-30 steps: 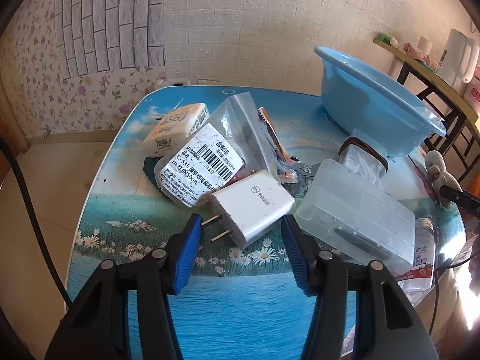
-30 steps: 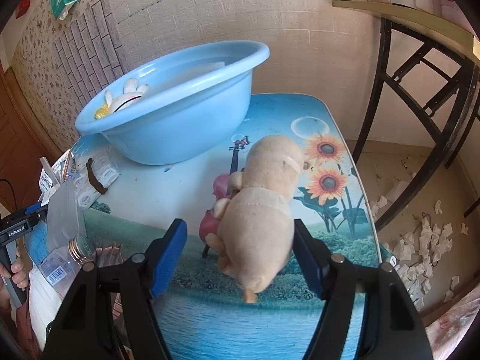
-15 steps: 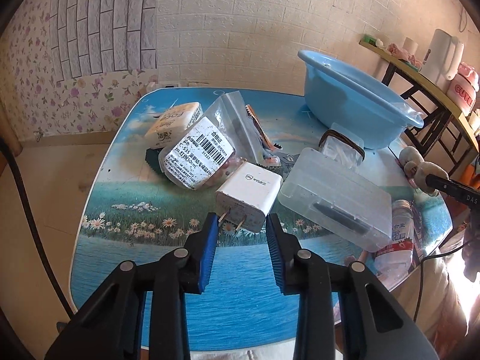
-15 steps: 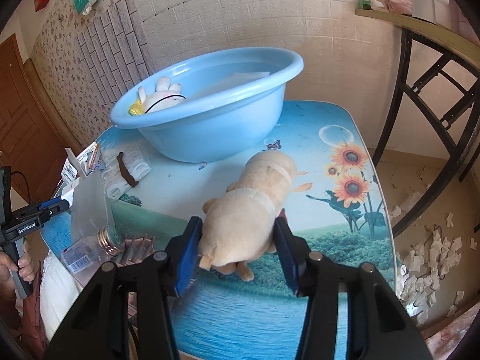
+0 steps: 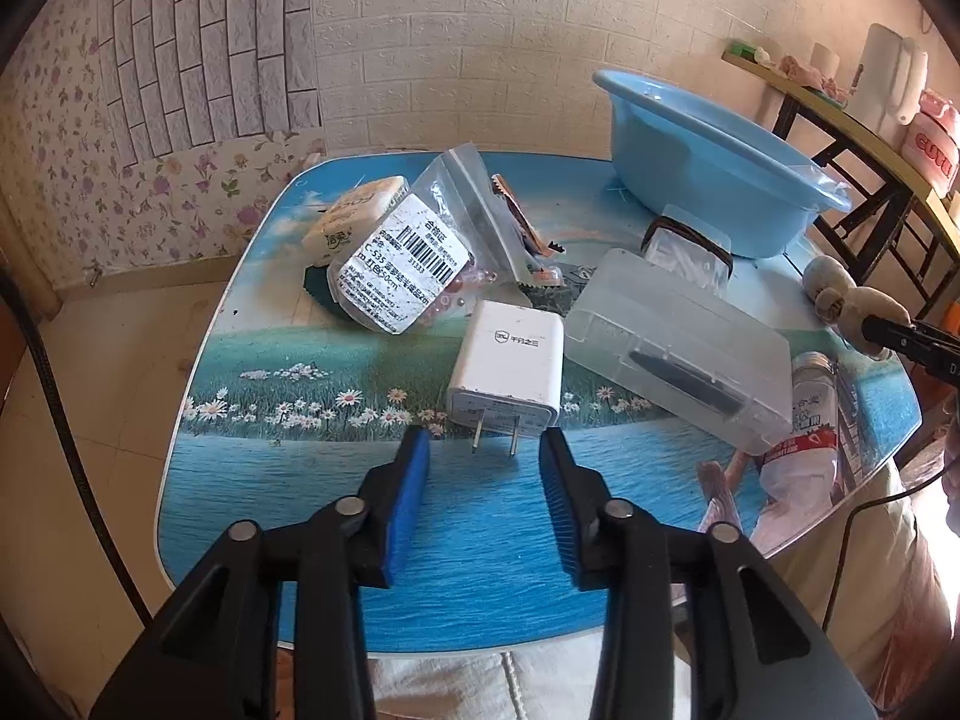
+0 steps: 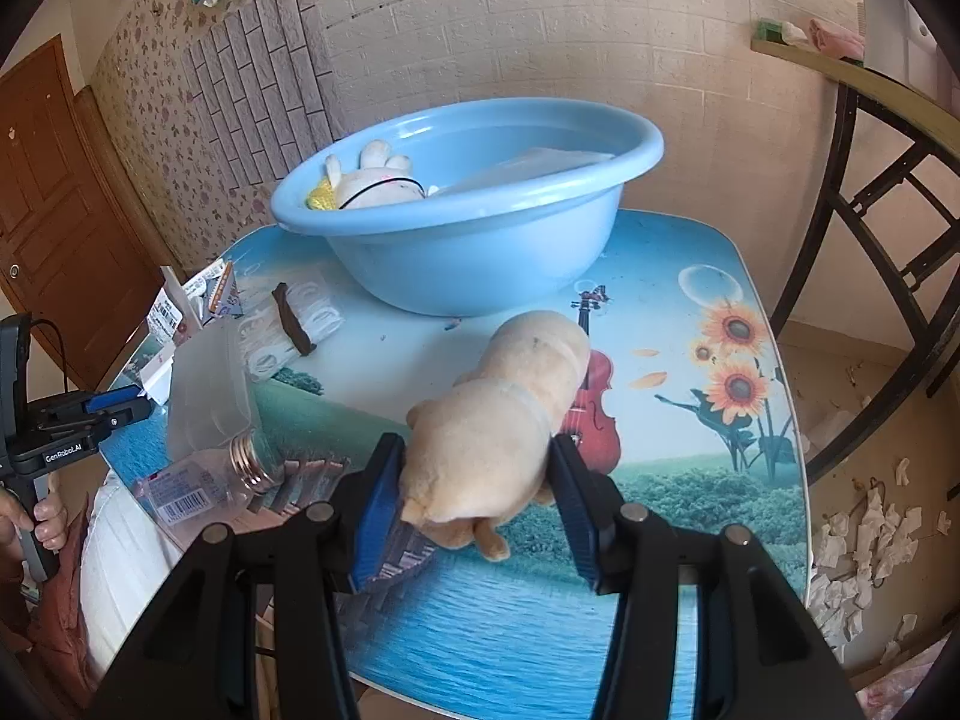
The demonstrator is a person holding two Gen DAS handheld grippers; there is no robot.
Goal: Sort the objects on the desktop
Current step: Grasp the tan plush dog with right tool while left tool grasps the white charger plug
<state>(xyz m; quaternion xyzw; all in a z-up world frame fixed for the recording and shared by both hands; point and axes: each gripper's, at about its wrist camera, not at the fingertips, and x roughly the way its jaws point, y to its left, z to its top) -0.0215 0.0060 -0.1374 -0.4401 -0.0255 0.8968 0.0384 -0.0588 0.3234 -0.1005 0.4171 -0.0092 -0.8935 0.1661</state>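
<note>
A white plug charger (image 5: 510, 360) lies on the picture-printed table (image 5: 288, 504), its two prongs pointing at my left gripper (image 5: 483, 450). That gripper's jaws are opening; only the prong tips reach between the blue pads, which touch nothing. My right gripper (image 6: 477, 480) is shut on a tan plush toy (image 6: 498, 420), both pads pressed into its body. Behind it stands the blue basin (image 6: 474, 228), with a white plush (image 6: 372, 180) and a clear bag inside. In the left wrist view the basin (image 5: 714, 180) sits at the back right and the tan plush toy (image 5: 852, 306) at the right edge.
A clear plastic box (image 5: 678, 336) lies right of the charger, and a small bottle (image 5: 804, 426) beyond it. A labelled bag (image 5: 402, 264), a soap pack (image 5: 354, 216) and a snack sachet (image 5: 528, 240) are heaped behind. A dark-framed shelf (image 6: 870, 240) stands right of the table.
The left jaws narrowed around the charger's prongs, then widened; the charger has turned so that its prongs face the gripper. The right jaws closed from wide onto the tan plush toy.
</note>
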